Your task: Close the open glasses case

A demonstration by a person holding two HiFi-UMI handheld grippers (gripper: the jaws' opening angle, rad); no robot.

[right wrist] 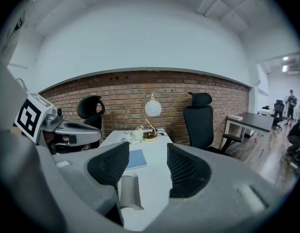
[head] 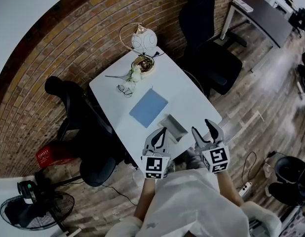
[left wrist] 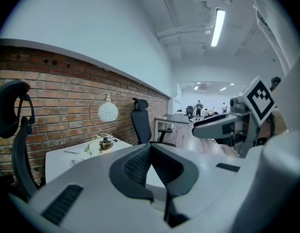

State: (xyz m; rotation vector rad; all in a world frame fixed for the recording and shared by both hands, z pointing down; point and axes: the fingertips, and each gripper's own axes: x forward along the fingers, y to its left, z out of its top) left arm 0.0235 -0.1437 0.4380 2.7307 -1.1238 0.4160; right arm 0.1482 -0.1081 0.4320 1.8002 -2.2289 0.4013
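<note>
My left claw [head: 161, 132] pinched shut, empty. My right claw [head: 202, 127] wide, empty. Open glasses case [head: 172, 127] lay at near edge of table [head: 192, 98], just ahead, beside blue book [head: 148, 107]. Best way, I think: hold base still, push lid down slow.

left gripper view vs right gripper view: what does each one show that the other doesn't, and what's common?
Only the left gripper view: its own jaws closed together, the right gripper seen side-on, and a ceiling light strip.

Only the right gripper view: its own jaws apart, the open glasses case lying on the table beyond the gap and not gripped, the blue pad, and the left gripper.

Both: the white table, the globe lamp and the brick wall.
</note>
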